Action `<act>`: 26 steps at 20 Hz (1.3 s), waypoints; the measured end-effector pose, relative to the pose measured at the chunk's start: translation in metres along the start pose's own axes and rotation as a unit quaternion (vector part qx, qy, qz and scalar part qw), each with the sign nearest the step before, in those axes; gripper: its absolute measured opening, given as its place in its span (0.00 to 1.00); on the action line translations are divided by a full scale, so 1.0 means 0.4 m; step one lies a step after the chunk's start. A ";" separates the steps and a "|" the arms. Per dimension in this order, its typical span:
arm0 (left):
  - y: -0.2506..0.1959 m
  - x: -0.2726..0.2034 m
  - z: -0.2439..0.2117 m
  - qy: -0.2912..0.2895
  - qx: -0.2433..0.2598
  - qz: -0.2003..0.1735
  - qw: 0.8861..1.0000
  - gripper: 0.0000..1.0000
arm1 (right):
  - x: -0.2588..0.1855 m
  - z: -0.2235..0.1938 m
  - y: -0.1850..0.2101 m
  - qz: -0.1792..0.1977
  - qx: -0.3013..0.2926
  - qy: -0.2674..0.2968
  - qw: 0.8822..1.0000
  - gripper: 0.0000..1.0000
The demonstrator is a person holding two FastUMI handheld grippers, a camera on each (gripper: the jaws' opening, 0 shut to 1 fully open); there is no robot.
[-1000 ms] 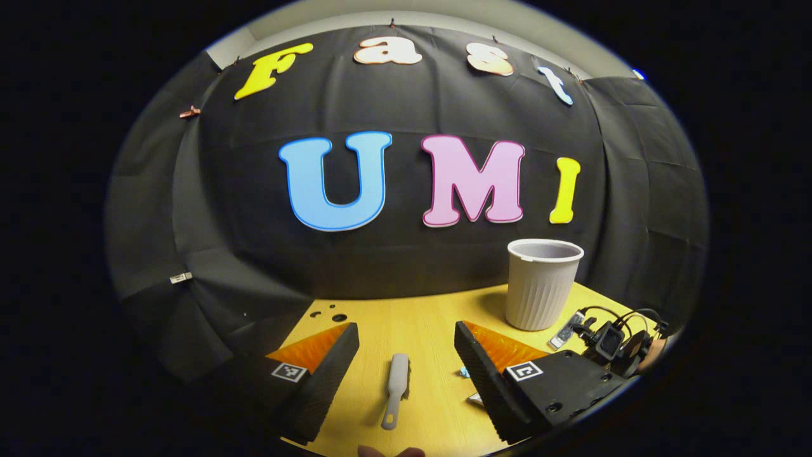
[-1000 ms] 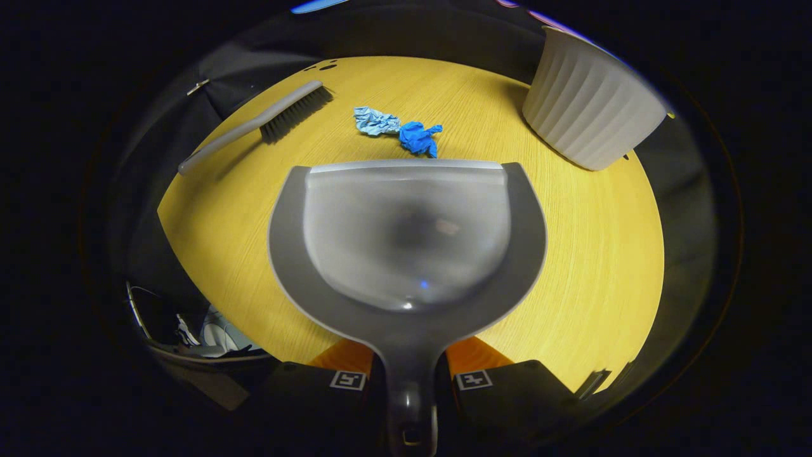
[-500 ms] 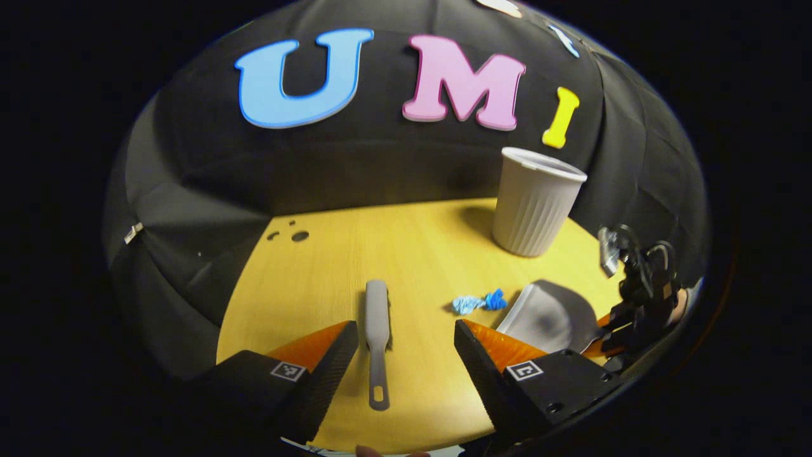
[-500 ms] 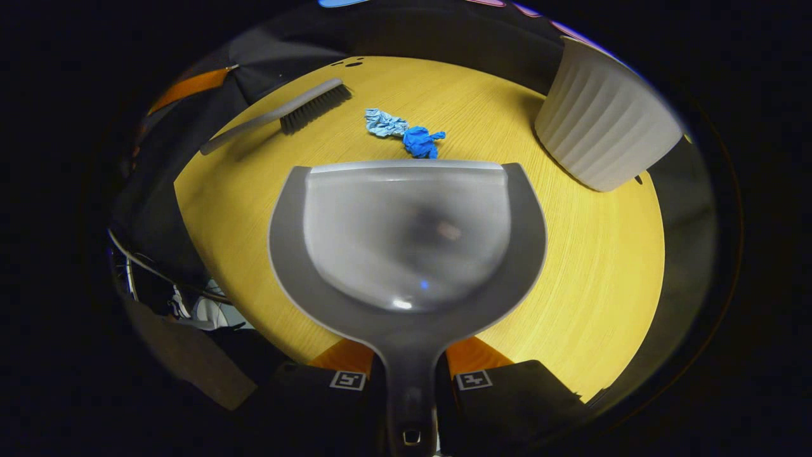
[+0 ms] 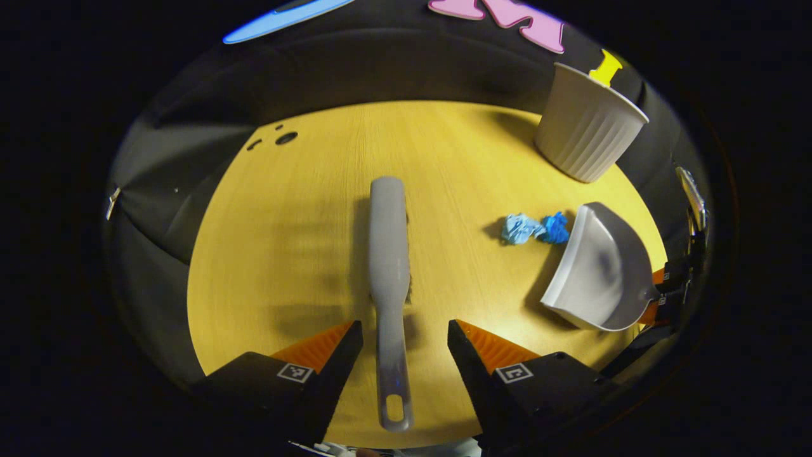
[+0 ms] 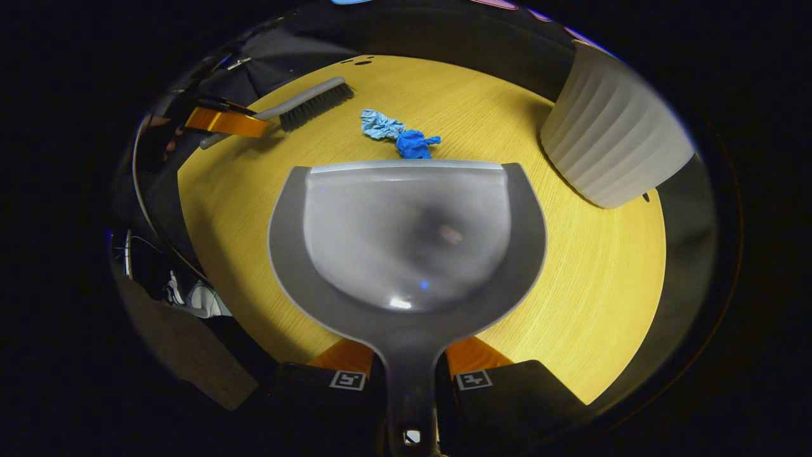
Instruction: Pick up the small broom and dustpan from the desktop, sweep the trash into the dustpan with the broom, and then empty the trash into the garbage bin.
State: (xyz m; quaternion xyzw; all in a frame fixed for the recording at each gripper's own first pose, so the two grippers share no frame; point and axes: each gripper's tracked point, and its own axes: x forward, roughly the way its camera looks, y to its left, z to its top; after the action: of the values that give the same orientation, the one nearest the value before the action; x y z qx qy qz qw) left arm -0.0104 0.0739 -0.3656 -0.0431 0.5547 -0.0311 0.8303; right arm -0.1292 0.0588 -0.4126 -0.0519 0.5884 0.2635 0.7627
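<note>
**Grey broom handle now between the left fingers**

Left gripper (image 5: pixel 405 336): jaws wide, straddling the broom (image 5: pixel 388 254) handle, not yet pressing. A second ago this view faced the booth wall; it has since pitched down over the desktop (image 5: pixel 304 209), so the broom grasp looks imminent.

Right gripper (image 6: pixel 409 374): clamped on the dustpan (image 6: pixel 406 235) handle, pan held low and level, lip just short of the blue trash (image 6: pixel 399 134). Pose barely changed.

Garbage bin (image 5: pixel 587 124) stands upright at the far right, apart from the trash. Sweeping not begun.
</note>
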 end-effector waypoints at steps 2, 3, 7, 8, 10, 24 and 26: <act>0.015 0.034 -0.014 0.026 -0.005 0.006 1.000 0.78 | 0.004 -0.001 -0.005 0.004 -0.001 0.002 1.000 0.36; 0.022 0.046 -0.016 0.036 -0.007 0.009 0.999 0.76 | 0.006 0.000 -0.009 0.005 0.000 0.002 1.000 0.36; 0.028 0.067 -0.014 0.055 -0.001 0.011 0.998 0.60 | 0.016 0.006 -0.015 0.012 0.004 0.003 1.000 0.36; 0.024 0.075 -0.020 0.061 0.006 0.013 0.998 0.51 | 0.017 0.005 -0.017 0.013 0.005 0.003 1.000 0.36; 0.028 0.079 -0.010 0.064 0.018 0.016 0.998 0.36 | 0.018 0.004 -0.016 0.017 0.003 0.003 1.000 0.36; -0.076 0.104 0.109 0.051 0.140 -0.032 0.988 0.28 | 0.014 -0.009 -0.013 0.031 -0.020 0.025 0.999 0.36; -0.123 0.113 0.122 0.052 0.165 -0.049 0.984 0.28 | 0.016 -0.007 -0.015 0.030 -0.022 0.025 0.999 0.36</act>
State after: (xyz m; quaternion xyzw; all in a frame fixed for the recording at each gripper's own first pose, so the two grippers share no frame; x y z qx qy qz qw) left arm 0.0517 0.0223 -0.3835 0.0690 0.5813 -0.1646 0.7939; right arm -0.1277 0.0549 -0.4206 -0.0571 0.6025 0.2975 0.7384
